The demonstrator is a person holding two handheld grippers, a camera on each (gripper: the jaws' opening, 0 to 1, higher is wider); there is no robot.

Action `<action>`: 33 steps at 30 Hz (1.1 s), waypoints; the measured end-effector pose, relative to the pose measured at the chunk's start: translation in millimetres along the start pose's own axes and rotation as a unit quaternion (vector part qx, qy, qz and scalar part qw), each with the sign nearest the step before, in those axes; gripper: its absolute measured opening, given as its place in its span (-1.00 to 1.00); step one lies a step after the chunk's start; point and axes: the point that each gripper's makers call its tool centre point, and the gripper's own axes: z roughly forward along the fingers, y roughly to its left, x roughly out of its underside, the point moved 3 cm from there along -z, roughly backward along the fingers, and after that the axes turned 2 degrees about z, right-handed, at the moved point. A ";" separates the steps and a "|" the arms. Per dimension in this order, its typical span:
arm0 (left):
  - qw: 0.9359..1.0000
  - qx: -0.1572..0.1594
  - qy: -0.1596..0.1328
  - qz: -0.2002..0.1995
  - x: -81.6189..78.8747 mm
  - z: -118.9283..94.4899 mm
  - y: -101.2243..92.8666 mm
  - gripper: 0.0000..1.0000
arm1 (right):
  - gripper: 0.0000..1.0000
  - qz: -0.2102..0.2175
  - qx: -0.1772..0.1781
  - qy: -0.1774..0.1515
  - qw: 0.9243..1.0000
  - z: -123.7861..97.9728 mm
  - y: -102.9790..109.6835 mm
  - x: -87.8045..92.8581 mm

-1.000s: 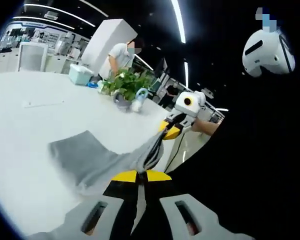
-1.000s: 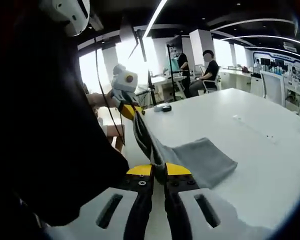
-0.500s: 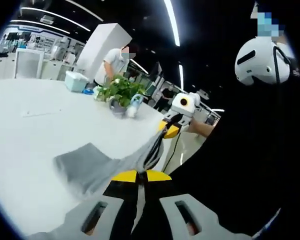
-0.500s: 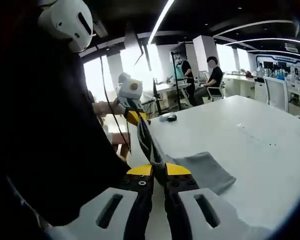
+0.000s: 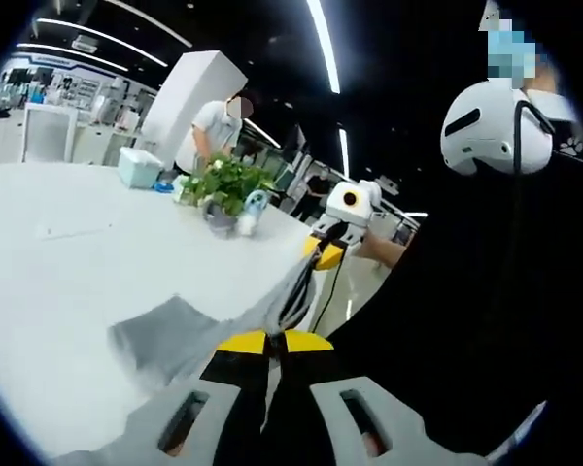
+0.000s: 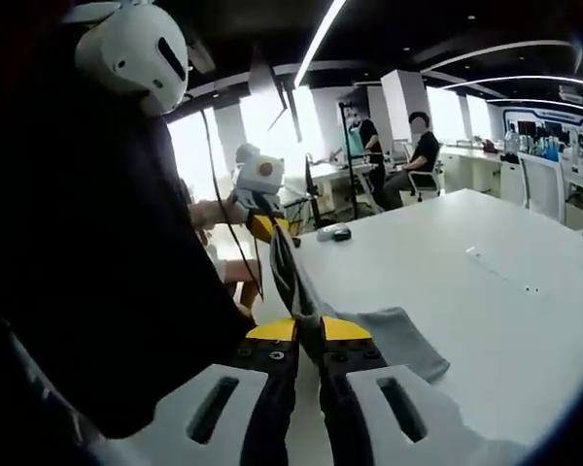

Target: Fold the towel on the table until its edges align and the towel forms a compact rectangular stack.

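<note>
1. Two views, starting with the left gripper view: the left gripper (image 5: 268,342) has its yellow-tipped jaws pressed together on an edge of the grey towel (image 5: 170,335). The cloth runs taut from there up to the right gripper (image 5: 326,250), which pinches the other end; the rest of the towel lies on the white table (image 5: 68,262). A potted plant (image 5: 221,184) and a pale box (image 5: 138,167) stand far back on the table, with a person (image 5: 206,131) beyond.

2. Right gripper view: the right gripper (image 6: 307,330) clamps the towel (image 6: 394,335), whose lifted edge stretches to the left gripper (image 6: 264,225). Its lower part rests on the table (image 6: 486,301) near the edge. A white headset (image 6: 136,50) sits at upper left.
</note>
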 end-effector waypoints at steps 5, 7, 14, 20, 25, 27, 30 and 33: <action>1.000 0.005 -0.003 0.004 -3.5 -0.5 -4.2 -0.93 | -0.92 0.007 -0.007 -0.006 1.000 -3.0 2.5 -5.1; 1.000 0.007 -0.002 0.003 -3.6 -0.8 -4.5 -0.93 | -0.92 0.006 -0.010 -0.005 1.000 -5.6 1.0 -4.5; 1.000 0.004 -0.002 -0.010 -0.5 1.4 8.4 -0.93 | -0.92 0.013 -0.016 0.001 1.000 -6.7 -15.2 1.8; 1.000 0.004 0.003 -0.029 1.8 3.0 16.4 -0.93 | -0.92 0.030 -0.026 -0.002 0.999 2.1 -21.7 0.5; 0.999 0.005 0.005 -0.047 3.5 5.2 26.5 -0.93 | -0.92 0.059 -0.038 -0.001 0.998 8.7 -29.3 0.3; 0.998 0.010 0.008 -0.055 5.3 6.9 30.3 -0.93 | -0.92 0.067 -0.040 0.001 0.997 11.4 -33.9 2.1; 0.998 0.012 0.013 -0.063 7.5 9.4 36.1 -0.93 | -0.92 0.086 -0.048 0.006 0.995 14.9 -39.3 4.8; 0.997 0.013 0.015 -0.070 8.5 10.8 41.9 -0.93 | -0.92 0.104 -0.056 0.001 0.993 17.3 -44.4 6.3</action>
